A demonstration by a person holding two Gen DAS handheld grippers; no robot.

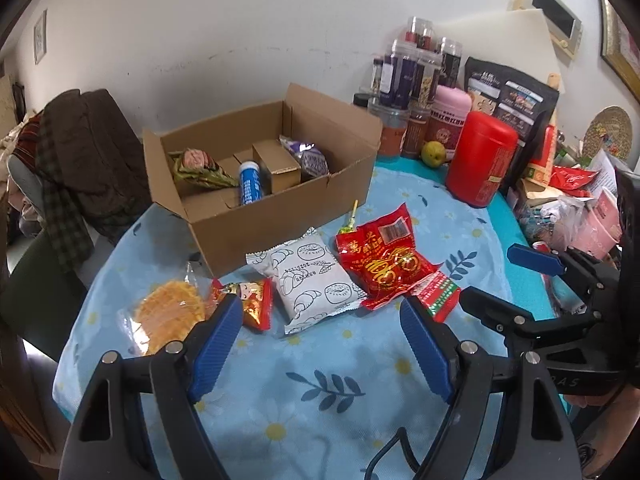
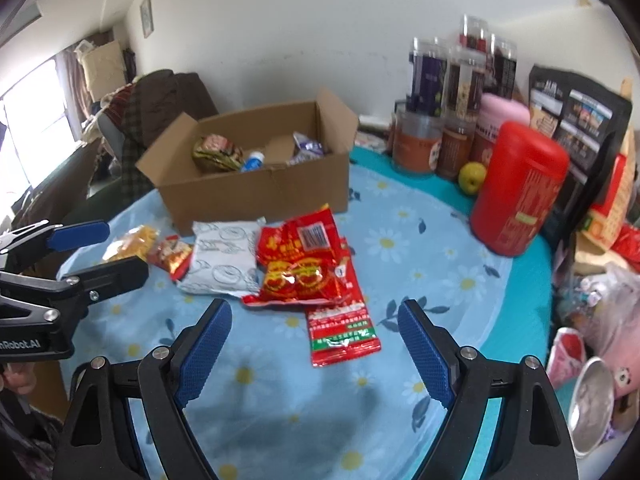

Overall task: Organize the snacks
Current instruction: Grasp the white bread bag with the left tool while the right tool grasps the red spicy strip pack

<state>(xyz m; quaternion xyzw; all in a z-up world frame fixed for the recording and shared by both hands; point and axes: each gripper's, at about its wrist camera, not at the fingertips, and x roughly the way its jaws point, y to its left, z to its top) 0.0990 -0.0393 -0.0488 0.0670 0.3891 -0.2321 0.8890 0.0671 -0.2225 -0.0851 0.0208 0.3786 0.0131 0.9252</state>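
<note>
The table [image 1: 320, 400] under its blue daisy cloth carries everything, and at its far side stands the open cardboard box [image 1: 280, 216], already holding a leaf-wrapped bundle, a blue-and-white tube, a small brown carton and a purple packet. So the sorting looks partly done, with a row of loose snacks lying just in front of the box waiting their turn. Biggest of these is the red foil bag [image 1: 380, 260], crinkled and puffy, overlapping a flat red-and-green sachet [image 2: 344, 332]; beside it sits the white pastry packet [image 1: 312, 280], pillowy and printed with croissants, then a small red-gold wrapper [image 1: 256, 304] and a clear-wrapped waffle biscuit [image 1: 168, 316]. A lollipop [image 1: 350, 224] pokes out behind the red bag. Both tools hover above the cloth near the front, the left gripper [image 1: 320, 344] and the right gripper [image 2: 316, 344] each spread wide and holding nothing. The next move, I'd say, means lowering over one packet, probably the sachet nearest the right tool, and closing gently, since the foil will slide.
</note>
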